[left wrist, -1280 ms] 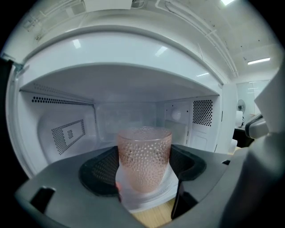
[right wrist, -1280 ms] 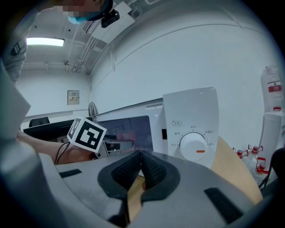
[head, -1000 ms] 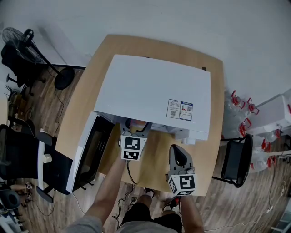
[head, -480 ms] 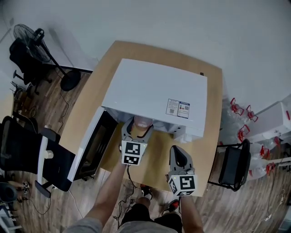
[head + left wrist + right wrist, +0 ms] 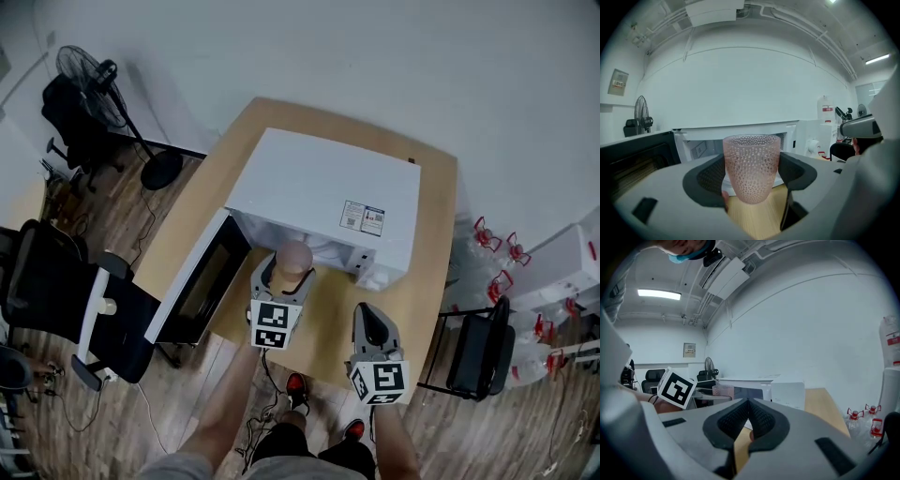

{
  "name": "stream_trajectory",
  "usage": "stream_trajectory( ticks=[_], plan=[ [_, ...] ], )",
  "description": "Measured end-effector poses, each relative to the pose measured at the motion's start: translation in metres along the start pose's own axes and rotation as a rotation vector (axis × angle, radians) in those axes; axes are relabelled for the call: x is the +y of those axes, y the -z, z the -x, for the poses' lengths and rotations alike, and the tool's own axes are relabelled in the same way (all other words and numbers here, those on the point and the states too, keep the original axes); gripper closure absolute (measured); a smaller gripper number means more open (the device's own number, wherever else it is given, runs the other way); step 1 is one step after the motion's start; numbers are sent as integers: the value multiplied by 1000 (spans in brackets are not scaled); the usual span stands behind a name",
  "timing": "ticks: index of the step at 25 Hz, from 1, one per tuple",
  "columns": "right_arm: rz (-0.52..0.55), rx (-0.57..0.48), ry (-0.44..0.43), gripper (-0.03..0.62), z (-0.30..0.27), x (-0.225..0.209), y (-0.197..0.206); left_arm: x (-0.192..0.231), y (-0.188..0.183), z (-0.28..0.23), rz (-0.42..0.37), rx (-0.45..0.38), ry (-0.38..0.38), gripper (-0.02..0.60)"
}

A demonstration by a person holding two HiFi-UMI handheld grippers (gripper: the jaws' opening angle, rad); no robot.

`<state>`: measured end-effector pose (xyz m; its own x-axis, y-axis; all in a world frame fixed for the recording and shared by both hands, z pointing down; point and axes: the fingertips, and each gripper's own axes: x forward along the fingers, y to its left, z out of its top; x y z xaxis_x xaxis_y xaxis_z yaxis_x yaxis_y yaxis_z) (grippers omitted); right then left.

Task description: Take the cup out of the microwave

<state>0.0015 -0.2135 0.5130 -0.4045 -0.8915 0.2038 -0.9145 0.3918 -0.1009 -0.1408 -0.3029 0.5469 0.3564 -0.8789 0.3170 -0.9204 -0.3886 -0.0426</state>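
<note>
Left gripper view has the pink pebbled cup [image 5: 752, 168] upright between the jaws of the left tool [image 5: 752, 187], whose pads press on its lower wall from either side, so this tool is closed on the cup. The cup sits just in front of the microwave [image 5: 328, 192], outside its mouth and above the worktop [image 5: 427, 234]. The right tool [image 5: 749, 416] has its jaws pressed together with nothing between them and hangs idle in front of the microwave, toward its right side. The likeliest mishap, as I judge it, is a slip. The cup narrows toward its base and its wall is bumpy, so a squeeze that is too light or uneven could let it tilt or ride up out of the pads and fall on the worktop. The door [image 5: 197, 277] stands wide open to the left of the microwave's mouth, and a careless sweep that way could knock the cup against it. By count there is one cup, one microwave with one door, one worktop and two tools. Only one tool carries anything.
</note>
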Motion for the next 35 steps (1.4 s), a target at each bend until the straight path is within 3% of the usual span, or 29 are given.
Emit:
stream_trajectory(
  ticks=[22,35],
  plan=[
    [58,-67,-68,577,104,-6,-36,-69,-36,152,-3,-42,-116,213],
    [78,-91,-134,577,180,15,-33,-132,-31,253,6,-66,-150,213]
  ],
)
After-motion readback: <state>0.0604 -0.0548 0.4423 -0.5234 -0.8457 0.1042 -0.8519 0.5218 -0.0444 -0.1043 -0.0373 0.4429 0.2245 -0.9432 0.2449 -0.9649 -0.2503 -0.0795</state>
